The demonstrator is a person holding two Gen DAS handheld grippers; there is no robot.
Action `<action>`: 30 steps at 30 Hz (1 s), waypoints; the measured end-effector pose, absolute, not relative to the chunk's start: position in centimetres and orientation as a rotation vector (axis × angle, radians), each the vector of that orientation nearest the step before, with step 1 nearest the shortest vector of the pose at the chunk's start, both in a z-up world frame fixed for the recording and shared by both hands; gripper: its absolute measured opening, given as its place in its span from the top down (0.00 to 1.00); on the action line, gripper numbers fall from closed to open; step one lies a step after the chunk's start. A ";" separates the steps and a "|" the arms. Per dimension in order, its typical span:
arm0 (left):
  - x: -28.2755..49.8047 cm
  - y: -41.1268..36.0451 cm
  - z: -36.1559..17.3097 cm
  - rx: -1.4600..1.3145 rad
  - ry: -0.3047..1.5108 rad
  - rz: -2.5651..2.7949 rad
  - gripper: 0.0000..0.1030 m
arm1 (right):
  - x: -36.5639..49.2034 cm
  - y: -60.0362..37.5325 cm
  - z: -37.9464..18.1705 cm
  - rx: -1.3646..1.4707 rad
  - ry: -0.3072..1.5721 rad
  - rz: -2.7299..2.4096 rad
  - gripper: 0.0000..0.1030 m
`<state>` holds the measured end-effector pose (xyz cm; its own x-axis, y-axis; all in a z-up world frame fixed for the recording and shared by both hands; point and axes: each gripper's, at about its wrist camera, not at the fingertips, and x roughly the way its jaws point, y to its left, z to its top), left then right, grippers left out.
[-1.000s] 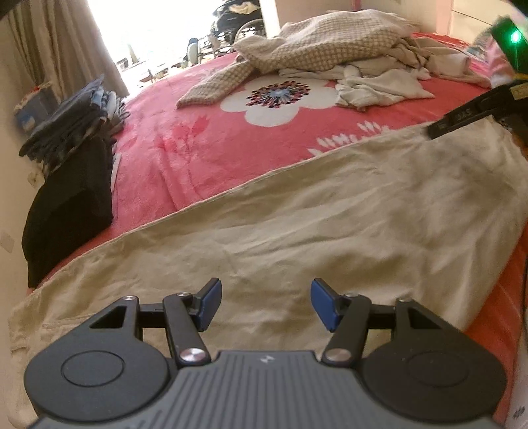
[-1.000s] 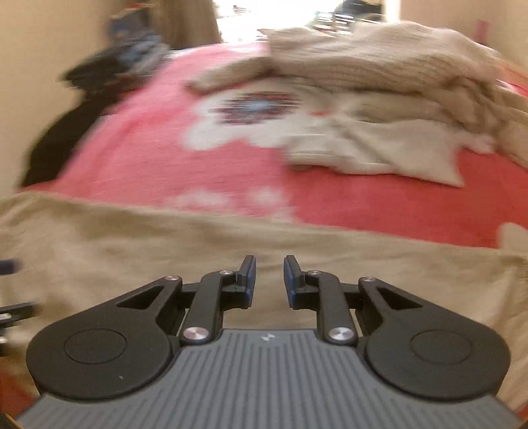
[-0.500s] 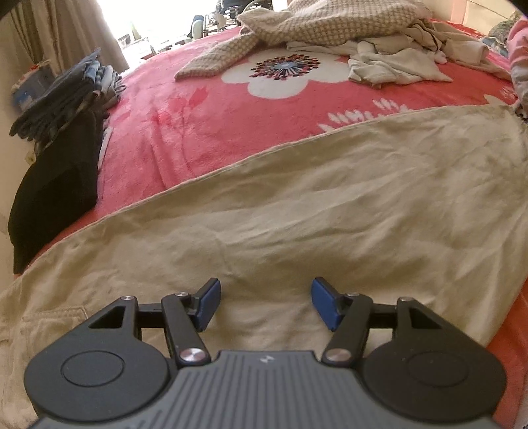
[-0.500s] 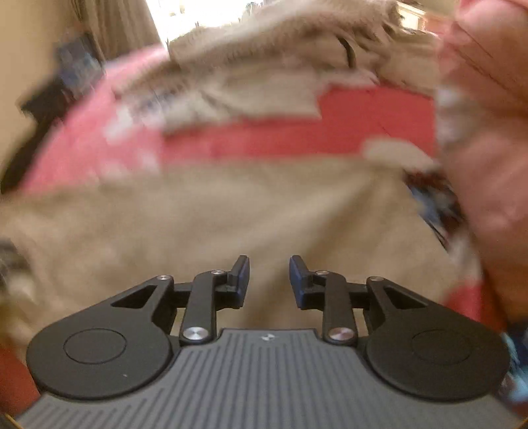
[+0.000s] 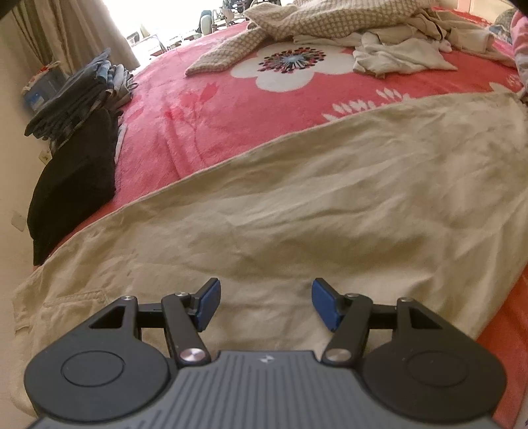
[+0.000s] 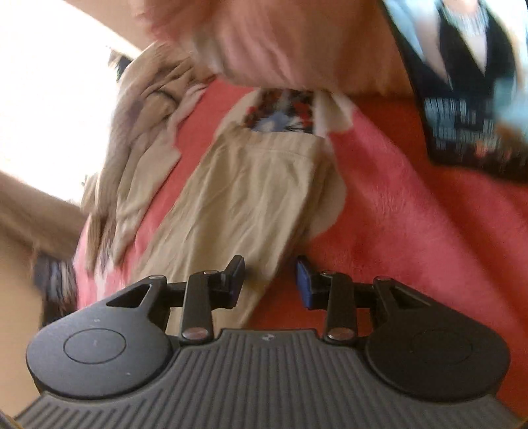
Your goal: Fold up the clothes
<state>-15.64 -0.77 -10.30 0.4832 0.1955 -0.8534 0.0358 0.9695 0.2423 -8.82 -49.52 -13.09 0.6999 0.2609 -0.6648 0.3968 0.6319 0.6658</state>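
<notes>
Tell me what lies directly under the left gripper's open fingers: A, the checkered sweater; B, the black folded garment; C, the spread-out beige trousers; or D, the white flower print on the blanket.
C: in the left wrist view the left gripper has its jaws apart over the beige trousers, while the checkered sweater and black folded garment lie far off.

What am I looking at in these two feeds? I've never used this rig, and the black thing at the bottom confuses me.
That black thing is a handheld gripper; a person carries one in each hand, each with a camera looking along its fingers. The left view shows the left gripper, open and empty, above beige trousers spread on a red flowered blanket. Unfolded clothes lie beyond, folded stacks at the left. The blurred right view shows the right gripper, also open, near the trousers' leg end.
</notes>
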 end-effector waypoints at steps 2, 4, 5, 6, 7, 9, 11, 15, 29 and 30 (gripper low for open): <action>-15.8 -0.5 -10.3 0.241 1.068 0.103 0.39 | -8.6 -49.9 -14.2 1.015 0.770 -0.113 0.68; -15.9 -0.3 -10.2 0.237 1.072 0.108 0.39 | -8.6 -50.5 -15.0 1.098 0.716 -0.131 0.68; -15.8 -0.1 -10.3 0.228 1.076 0.110 0.39 | -8.5 -50.7 -15.3 1.128 0.699 -0.135 0.68; -15.8 0.1 -10.4 0.220 1.081 0.112 0.39 | -8.3 -50.7 -15.6 1.147 0.681 -0.137 0.68; -15.8 0.2 -10.5 0.213 1.085 0.113 0.39 | -8.3 -50.8 -15.8 1.168 0.665 -0.138 0.68; -16.0 0.4 -10.6 0.212 1.082 0.108 0.39 | -8.1 -51.0 -16.2 1.209 0.636 -0.139 0.69; -16.1 0.6 -10.6 0.208 1.080 0.100 0.39 | -7.8 -51.0 -16.3 1.218 0.627 -0.138 0.71; -16.3 1.3 -10.7 0.170 1.090 0.088 0.39 | -8.0 -50.1 -14.8 1.170 0.579 -0.118 0.94; -17.0 2.8 -10.6 0.091 1.111 0.078 0.39 | -5.9 -37.2 -0.3 0.722 0.436 0.274 0.96; -17.1 3.0 -10.5 0.085 1.110 0.079 0.40 | -5.6 -35.9 0.4 0.708 0.436 0.314 0.96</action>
